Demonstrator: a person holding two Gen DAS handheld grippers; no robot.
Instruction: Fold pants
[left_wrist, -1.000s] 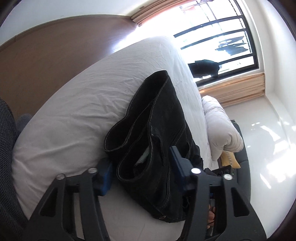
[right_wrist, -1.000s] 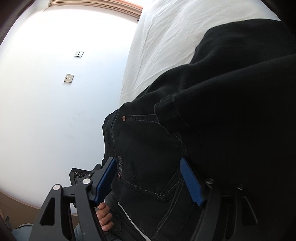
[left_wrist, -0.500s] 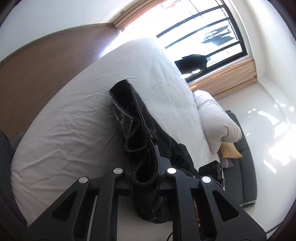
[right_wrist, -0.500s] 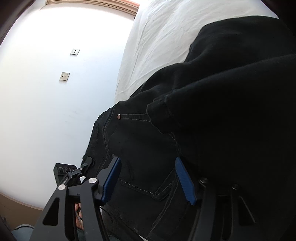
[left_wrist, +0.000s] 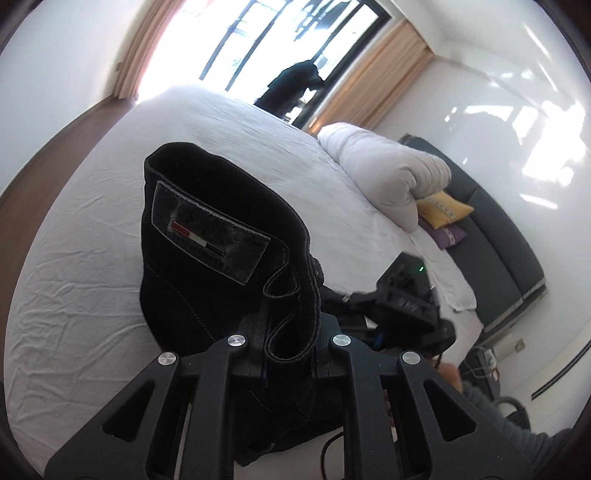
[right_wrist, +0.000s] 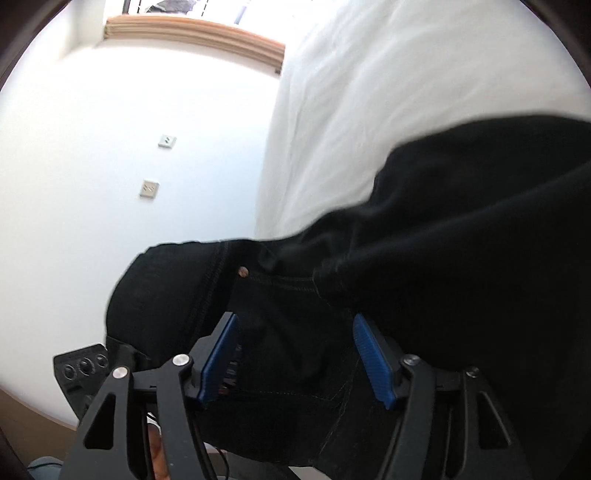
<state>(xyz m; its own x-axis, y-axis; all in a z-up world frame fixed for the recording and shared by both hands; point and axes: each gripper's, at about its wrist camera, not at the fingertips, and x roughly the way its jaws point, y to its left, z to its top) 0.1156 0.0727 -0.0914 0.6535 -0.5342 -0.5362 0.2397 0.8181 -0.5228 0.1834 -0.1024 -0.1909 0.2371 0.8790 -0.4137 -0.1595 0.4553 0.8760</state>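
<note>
Left wrist view shows the pants (left_wrist: 207, 236), black denim, lifted off the white bed (left_wrist: 92, 258) and filling the middle of the frame, a grey patch on the waistband facing the camera. The cloth looks thick and fairly heavy: it holds a stiff curl at the band but hangs limp below, so it should drape rather than slip, and the doubled, stitched waistband is the firmest place to take hold. The left gripper (left_wrist: 290, 354) is clamped on just that edge, its jaws nearly together with a fold of waistband standing up between them; it points slightly downward toward the bed.

Right wrist view has the same pants (right_wrist: 443, 258) spread across the lower right, near a pocket rivet. The right gripper (right_wrist: 295, 354) sits with its blue pads (right_wrist: 373, 362) wide apart, having just been opening a little, and denim lies between them; whether the pads press on it is hard to say from this angle, though they seem to stand clear.

Beyond the pants, at the right of the left view, lie a rolled white duvet (left_wrist: 388, 173), a yellow cushion (left_wrist: 443, 210) and a dark sofa (left_wrist: 509, 243) (a bright window sits at the top).
</note>
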